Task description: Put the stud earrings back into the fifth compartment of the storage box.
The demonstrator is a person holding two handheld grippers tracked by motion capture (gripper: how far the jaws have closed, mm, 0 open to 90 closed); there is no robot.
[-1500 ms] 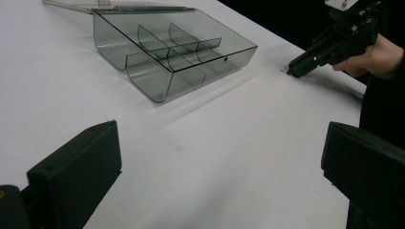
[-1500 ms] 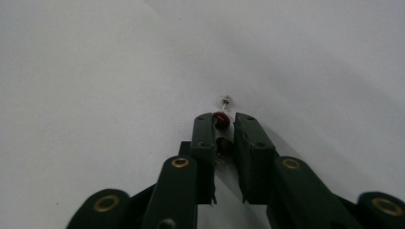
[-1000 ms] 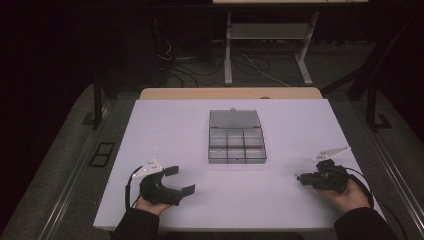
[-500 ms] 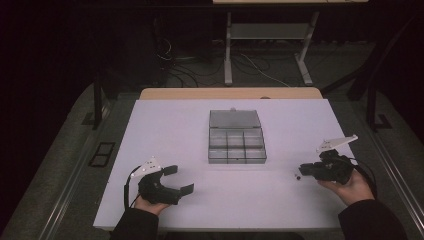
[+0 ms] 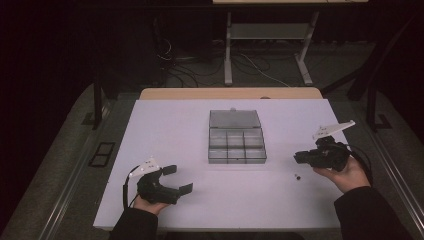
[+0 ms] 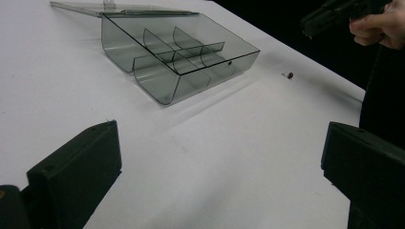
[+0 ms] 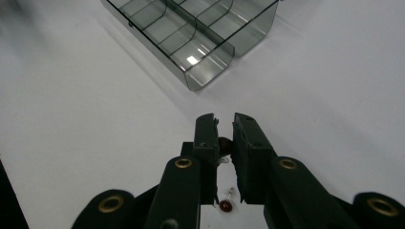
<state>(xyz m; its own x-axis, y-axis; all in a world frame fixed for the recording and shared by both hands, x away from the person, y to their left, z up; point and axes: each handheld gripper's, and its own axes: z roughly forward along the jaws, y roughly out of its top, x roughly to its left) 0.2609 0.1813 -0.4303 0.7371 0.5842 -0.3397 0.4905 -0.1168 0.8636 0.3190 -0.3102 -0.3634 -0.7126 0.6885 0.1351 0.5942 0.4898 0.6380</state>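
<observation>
Small red part (image 7: 224, 143) pinched in right tongs (image 7: 225, 138) right of clear compartment box (image 5: 236, 137), another red part (image 5: 297, 176) on table (image 5: 165, 130), left tongs (image 5: 176, 179) spread.

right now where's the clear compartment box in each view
High view: the clear compartment box sits mid-table, lid open toward the far side.
Left gripper view: upper left of centre, lid lying flat behind it.
Right gripper view: along the top edge, cut off by the frame.
Shared landmark: the small red part on the white table, right of the box;; low between the right tongs' jaws.
</observation>
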